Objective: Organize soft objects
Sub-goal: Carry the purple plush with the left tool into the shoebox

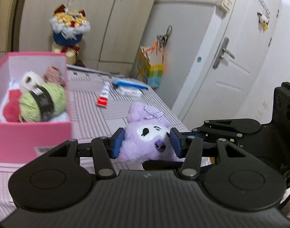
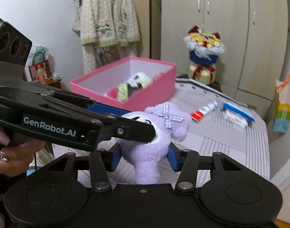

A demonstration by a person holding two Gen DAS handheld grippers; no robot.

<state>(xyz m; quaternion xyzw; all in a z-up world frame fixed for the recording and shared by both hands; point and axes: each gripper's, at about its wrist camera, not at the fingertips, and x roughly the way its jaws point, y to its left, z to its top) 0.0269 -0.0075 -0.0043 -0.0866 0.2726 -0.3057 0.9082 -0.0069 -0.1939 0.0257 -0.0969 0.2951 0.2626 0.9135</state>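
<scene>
A purple plush toy (image 1: 145, 138) with a white face and a checked bow is held above the striped table (image 1: 91, 102). My left gripper (image 1: 146, 142) is shut on its head, blue pads pressed on both sides. My right gripper (image 2: 144, 156) is shut on its lower body (image 2: 147, 152); the left gripper's arm (image 2: 72, 117) crosses the toy's face from the left. The pink box (image 1: 21, 138) sits to the left and holds a green yarn ball (image 1: 42, 102), a red soft item (image 1: 10, 106) and a white roll (image 1: 29, 79). The box also shows in the right wrist view (image 2: 150, 93).
A red-and-white tube (image 1: 104, 95) and a blue-and-white packet (image 1: 129, 87) lie on the table behind the toy. A colourful gift bag (image 1: 149, 70) stands by the wall. A bouquet (image 1: 68, 26) stands behind the box. A white door (image 1: 230, 57) is to the right.
</scene>
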